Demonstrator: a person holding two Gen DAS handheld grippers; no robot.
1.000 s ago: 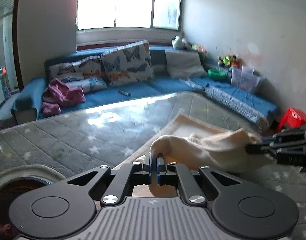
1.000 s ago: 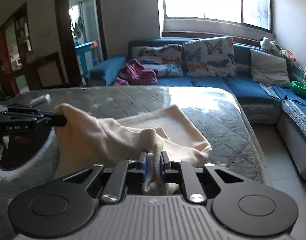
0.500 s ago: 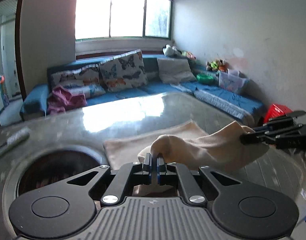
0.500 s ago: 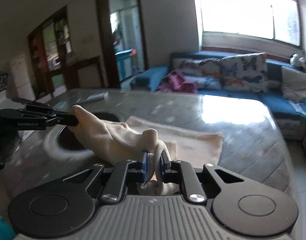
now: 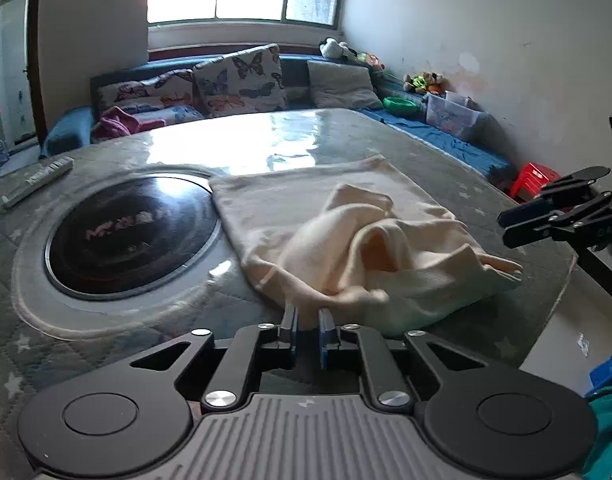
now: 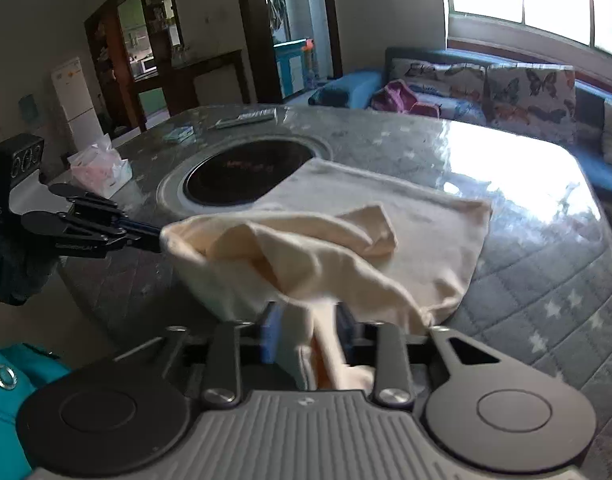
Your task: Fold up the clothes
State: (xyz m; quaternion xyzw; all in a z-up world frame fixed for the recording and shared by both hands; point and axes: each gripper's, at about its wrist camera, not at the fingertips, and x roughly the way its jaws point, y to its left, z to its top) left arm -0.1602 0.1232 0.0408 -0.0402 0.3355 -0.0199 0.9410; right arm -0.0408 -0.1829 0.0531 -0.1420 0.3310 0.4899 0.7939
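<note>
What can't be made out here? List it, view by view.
- Right wrist view: the cream cloth garment is motion-blurred at the right gripper, so whether its open fingers touch the fabric is unclear.
- Left wrist view: the garment's near edge is hidden behind the left gripper.
- Left wrist view: the lettering on the round black glass hob is too blurred to read.
- Left wrist view: the teal fabric is cut off by the frame edge.

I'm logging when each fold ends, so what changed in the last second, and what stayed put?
Both grippers let go. The left gripper and right gripper, shut on the cream garment's edge before, now stand open. The lifted edge has dropped in a bunched heap onto the flat half, with some cloth lying loose between the right jaws. The garment's far half stayed flat on the table.
</note>
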